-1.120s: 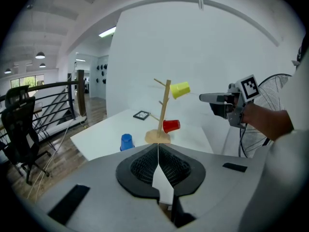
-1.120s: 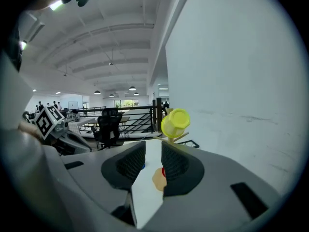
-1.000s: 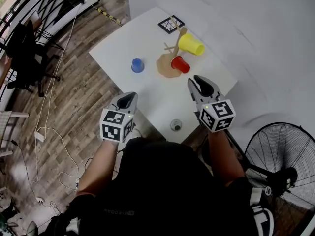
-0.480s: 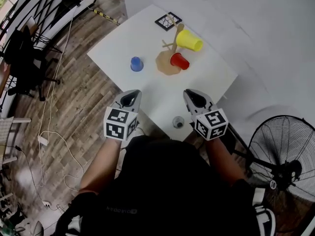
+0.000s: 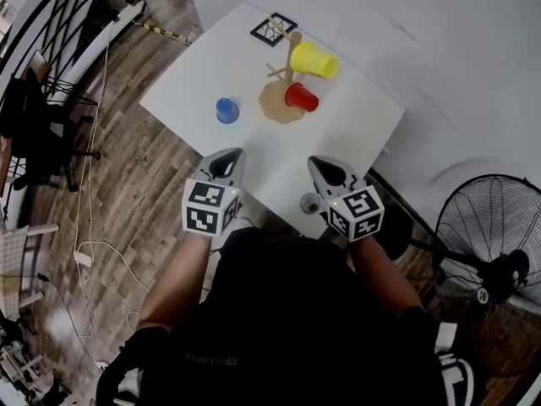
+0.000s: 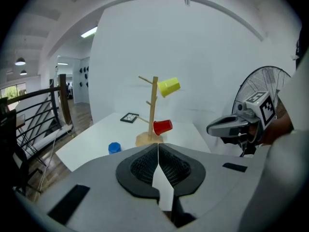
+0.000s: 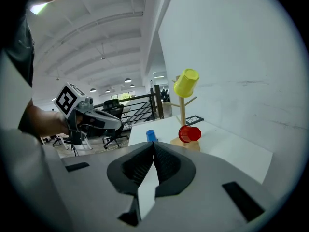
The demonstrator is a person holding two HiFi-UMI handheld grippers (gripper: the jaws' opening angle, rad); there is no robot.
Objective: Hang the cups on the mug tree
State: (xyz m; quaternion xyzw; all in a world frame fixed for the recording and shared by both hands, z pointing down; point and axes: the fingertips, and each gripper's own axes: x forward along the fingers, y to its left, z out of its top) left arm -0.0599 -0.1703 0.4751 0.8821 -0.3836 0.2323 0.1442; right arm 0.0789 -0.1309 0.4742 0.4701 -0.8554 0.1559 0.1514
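A wooden mug tree stands toward the far side of the white table. A yellow cup hangs on an upper peg and a red cup on a lower one. A blue cup sits upside down on the table, left of the tree. My left gripper is shut and empty over the near table edge. My right gripper is beside it, also shut and empty. The left gripper view shows the tree and blue cup ahead; in the right gripper view the red cup is ahead.
A small grey round object lies at the near table edge by my right gripper. A black marker tile lies behind the tree. A standing fan is at the right; chairs and cables are on the wooden floor at the left.
My right gripper's jaws have closed, and it has drawn back toward the near table edge. The left gripper has hardly moved. The cups have stayed in place.
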